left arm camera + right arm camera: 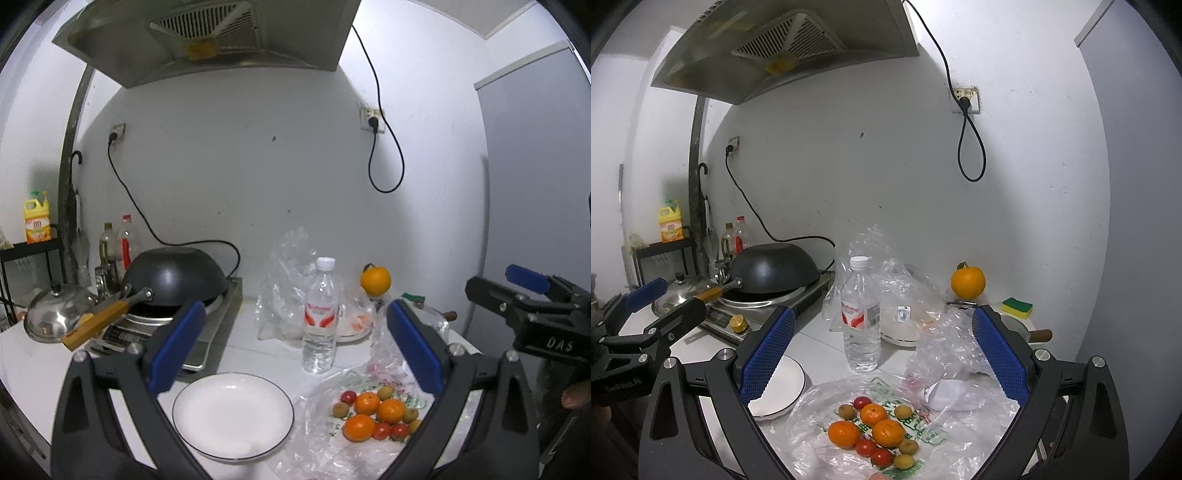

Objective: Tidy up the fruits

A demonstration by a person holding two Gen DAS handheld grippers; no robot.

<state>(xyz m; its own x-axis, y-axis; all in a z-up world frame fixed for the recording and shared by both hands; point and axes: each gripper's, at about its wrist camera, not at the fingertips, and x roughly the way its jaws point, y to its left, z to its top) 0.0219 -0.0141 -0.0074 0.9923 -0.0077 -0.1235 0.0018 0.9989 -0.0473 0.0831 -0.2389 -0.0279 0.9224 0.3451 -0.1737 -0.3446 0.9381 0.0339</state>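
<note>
- Blue-padded left gripper [295, 354]: jaws spread wide, holding nothing, touching nothing; hovers above the white counter [29, 373].
- Blue-padded right gripper [882, 354]: jaws equally wide apart, empty, poised over the fruit pile.
- Round white plate with thin dark rim [233, 415]: bare, at 6 o'clock in the left wrist view, just beside the crinkled clear plastic bag [325, 443] at 5 o'clock.
- Three small orange mandarins [873, 424]: clustered on the flattened bag at 6 o'clock in the right wrist view, touching one another.
- Red cherry tomatoes [873, 452] and small brownish-green round fruits [908, 446]: scattered around the mandarins on the same bag.
- Larger orange citrus with a stem [968, 282]: alone at 2 o'clock near the wall, well apart from the pile.
- Clear plastic water bottle with white cap [861, 314]: upright between plate and far bags, behind the pile.
- Black wok with wooden handle [173, 278]: upside down on the steel cooker at 9 o'clock.
- Yellow-green sponge [1017, 307]: at 3 o'clock.
</note>
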